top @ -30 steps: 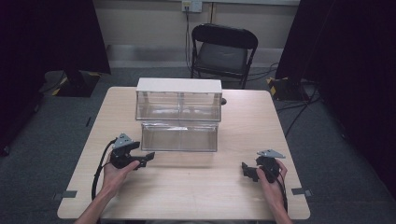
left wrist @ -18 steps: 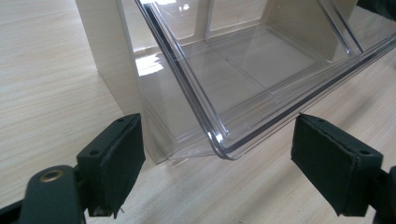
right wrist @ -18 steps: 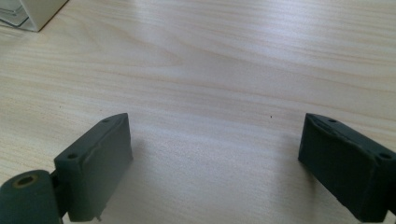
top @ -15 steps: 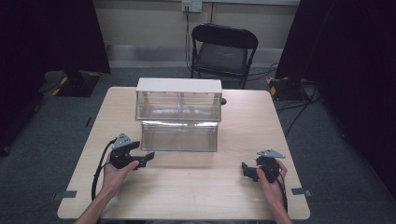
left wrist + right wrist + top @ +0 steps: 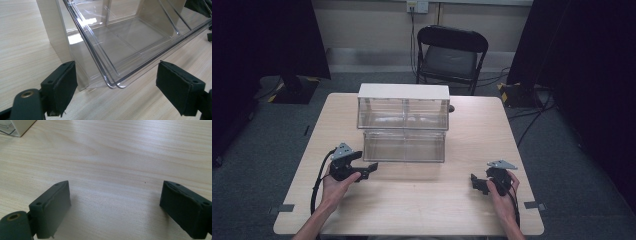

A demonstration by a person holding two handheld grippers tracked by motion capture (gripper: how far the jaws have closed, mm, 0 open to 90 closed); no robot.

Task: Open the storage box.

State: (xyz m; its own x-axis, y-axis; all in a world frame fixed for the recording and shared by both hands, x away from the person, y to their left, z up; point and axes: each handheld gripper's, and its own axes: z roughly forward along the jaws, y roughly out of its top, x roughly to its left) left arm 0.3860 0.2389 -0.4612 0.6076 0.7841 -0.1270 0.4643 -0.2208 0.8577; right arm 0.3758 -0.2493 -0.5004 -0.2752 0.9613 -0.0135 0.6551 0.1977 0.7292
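Clear plastic drawer [image 5: 130, 47] of the two-tier organizer [image 5: 403, 121] sits straight ahead of our left gripper [image 5: 116, 85], its rounded front corner between and just beyond the parted jaws, which have just been opening with nothing clamped. We should slide forward squarely over the rim before squeezing. Our right gripper [image 5: 115, 207] rests with jaws apart over bare table [image 5: 125, 152].
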